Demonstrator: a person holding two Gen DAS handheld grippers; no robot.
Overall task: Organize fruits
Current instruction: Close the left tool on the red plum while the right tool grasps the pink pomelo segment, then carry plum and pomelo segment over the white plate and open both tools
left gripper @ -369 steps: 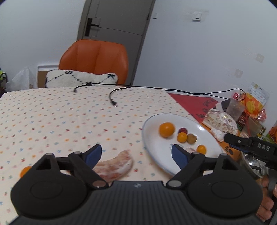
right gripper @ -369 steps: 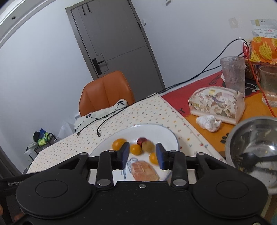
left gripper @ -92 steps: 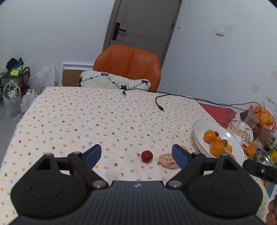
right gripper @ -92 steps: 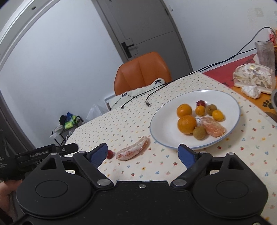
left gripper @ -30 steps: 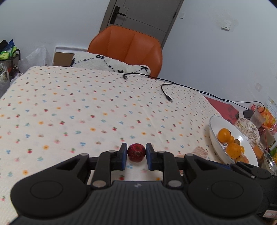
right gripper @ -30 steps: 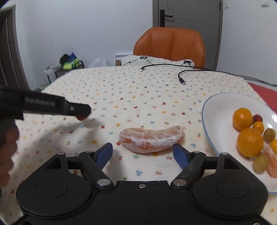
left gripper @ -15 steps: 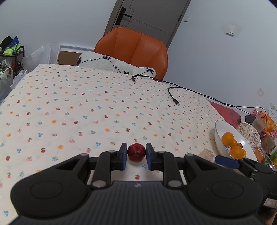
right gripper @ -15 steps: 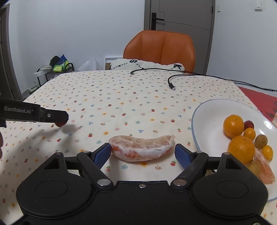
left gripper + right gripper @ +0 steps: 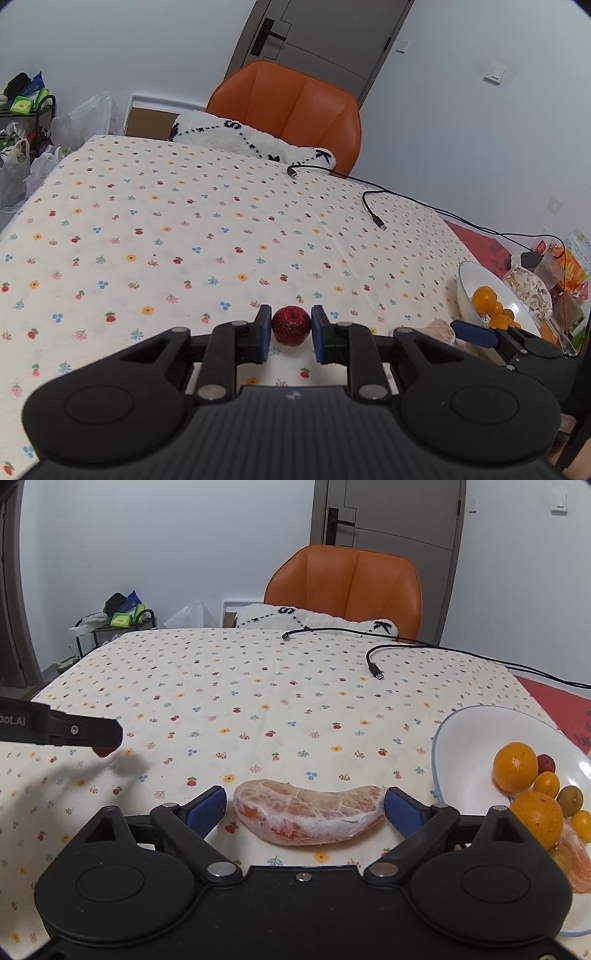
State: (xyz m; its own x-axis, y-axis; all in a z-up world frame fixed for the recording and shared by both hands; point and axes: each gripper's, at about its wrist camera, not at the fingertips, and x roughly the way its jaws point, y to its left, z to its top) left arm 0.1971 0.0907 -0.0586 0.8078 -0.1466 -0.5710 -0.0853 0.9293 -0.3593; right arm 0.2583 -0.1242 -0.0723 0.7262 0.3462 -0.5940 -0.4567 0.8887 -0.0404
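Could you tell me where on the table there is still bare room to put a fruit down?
The tablecloth is bare from the pomelo segment back to the black cable, and leftward past the small red fruit. The white plate has room on its near-left half; its right side is crowded with oranges.

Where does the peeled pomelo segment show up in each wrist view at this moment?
Left wrist: the pomelo segment is only a pale sliver low on the right, mostly hidden behind the right gripper.
Right wrist: it lies across the lower centre on the tablecloth, between the open fingers.
Shared landmark: the orange chair behind the table's far edge.
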